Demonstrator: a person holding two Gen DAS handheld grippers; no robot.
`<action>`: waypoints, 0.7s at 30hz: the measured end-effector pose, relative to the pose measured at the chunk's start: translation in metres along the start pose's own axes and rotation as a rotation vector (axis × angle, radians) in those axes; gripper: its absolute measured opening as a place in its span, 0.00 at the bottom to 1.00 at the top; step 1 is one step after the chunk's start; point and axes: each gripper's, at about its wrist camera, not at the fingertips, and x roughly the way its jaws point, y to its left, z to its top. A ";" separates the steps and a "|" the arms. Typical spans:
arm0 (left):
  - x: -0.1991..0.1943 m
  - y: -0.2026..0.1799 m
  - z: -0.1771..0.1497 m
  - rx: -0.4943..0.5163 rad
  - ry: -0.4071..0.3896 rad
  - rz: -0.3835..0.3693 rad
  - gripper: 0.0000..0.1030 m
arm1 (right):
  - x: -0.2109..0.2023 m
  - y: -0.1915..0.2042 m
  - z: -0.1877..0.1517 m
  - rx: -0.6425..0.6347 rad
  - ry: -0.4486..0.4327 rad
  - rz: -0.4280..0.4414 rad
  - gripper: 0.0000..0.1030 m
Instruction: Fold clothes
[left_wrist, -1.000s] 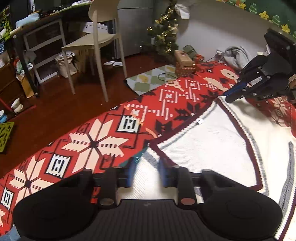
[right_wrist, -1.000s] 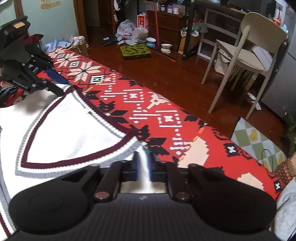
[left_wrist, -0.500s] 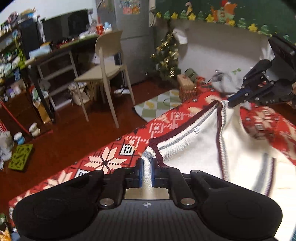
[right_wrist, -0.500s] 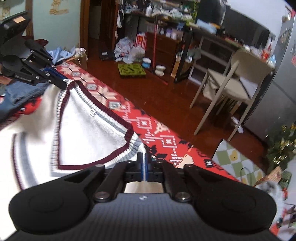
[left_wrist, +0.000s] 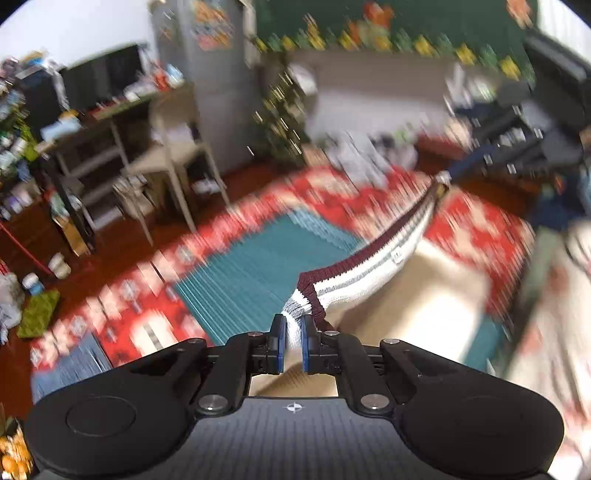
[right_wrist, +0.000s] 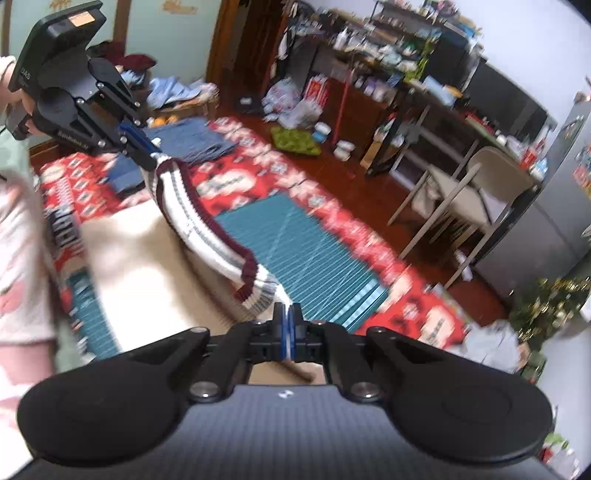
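Pinching the striped collar, the left gripper (left_wrist: 291, 341) and right gripper (right_wrist: 289, 334) hold the white sweater (right_wrist: 207, 225) stretched above the teal mat (right_wrist: 317, 254) toward 12 o'clock; a thin bite could slip, dropping one shoulder.

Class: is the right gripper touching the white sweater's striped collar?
Touching. The right wrist view shows the right gripper shut on the sweater collar.

Dark red wooden floor (right_wrist: 369, 192), a beige chair (right_wrist: 476, 184) beside cluttered shelves (right_wrist: 406, 48).
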 end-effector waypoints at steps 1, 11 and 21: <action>0.001 -0.011 -0.008 0.018 0.035 -0.012 0.08 | 0.000 0.009 -0.007 -0.003 0.023 0.019 0.02; 0.001 -0.018 -0.044 -0.086 0.151 0.019 0.12 | 0.000 0.038 -0.043 0.096 0.100 0.116 0.04; 0.010 0.083 -0.045 -0.753 0.073 0.018 0.53 | 0.016 -0.060 -0.052 0.634 -0.007 -0.007 0.25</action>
